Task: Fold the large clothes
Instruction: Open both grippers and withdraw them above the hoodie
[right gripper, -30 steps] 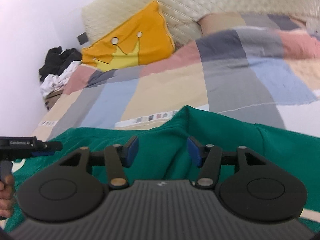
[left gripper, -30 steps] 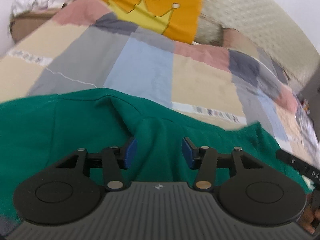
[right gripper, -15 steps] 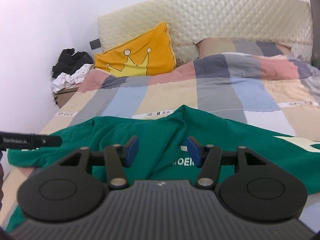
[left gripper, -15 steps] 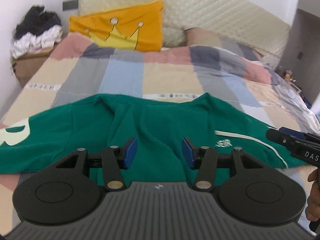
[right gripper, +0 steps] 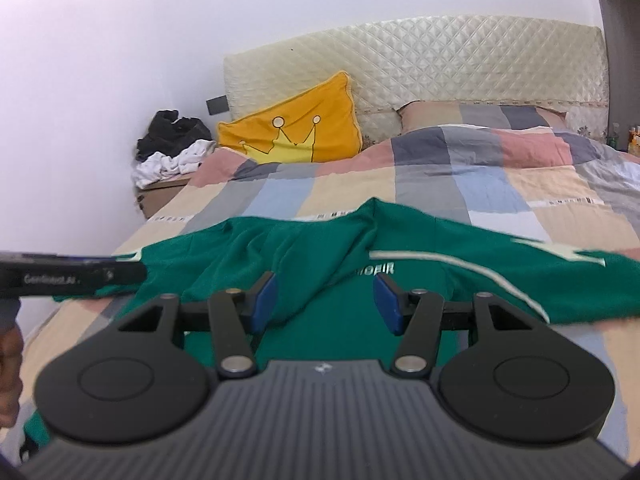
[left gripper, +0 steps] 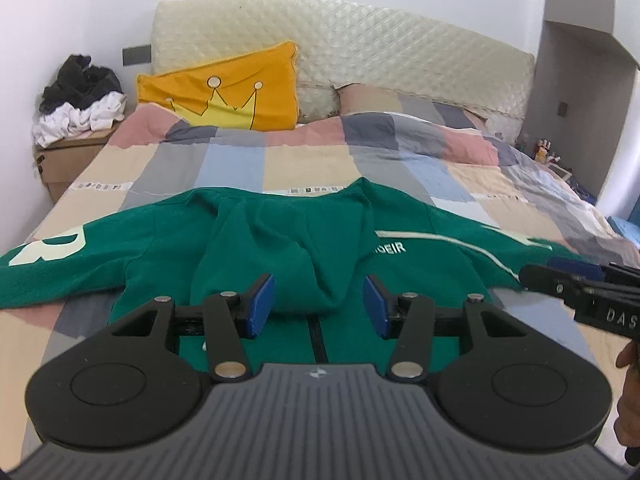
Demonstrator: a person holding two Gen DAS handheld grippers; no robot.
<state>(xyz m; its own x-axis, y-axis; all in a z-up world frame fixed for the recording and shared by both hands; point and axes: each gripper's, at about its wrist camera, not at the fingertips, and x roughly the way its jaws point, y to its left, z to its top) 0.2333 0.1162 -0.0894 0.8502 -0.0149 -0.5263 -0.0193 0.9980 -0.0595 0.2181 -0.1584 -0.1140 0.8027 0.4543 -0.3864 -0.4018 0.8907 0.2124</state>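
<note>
Green hoodie lay spread across the bed's foot end, front up, sleeves out toward both side edges, presumably flattened for folding. Left gripper and right gripper hovered above its chest, jaws spread, pinching nothing. Likely positioning for the first sleeve fold.

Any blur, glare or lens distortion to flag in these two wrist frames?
Left wrist view: sharp in the centre, the green hoodie lettering legible; fisheye bows the quilted headboard and walls. Right wrist view: softer, the hoodie's right sleeve and the other hand-held gripper at the left edge are smeared. Even daylight in both, no glare or hard shadows.
</note>
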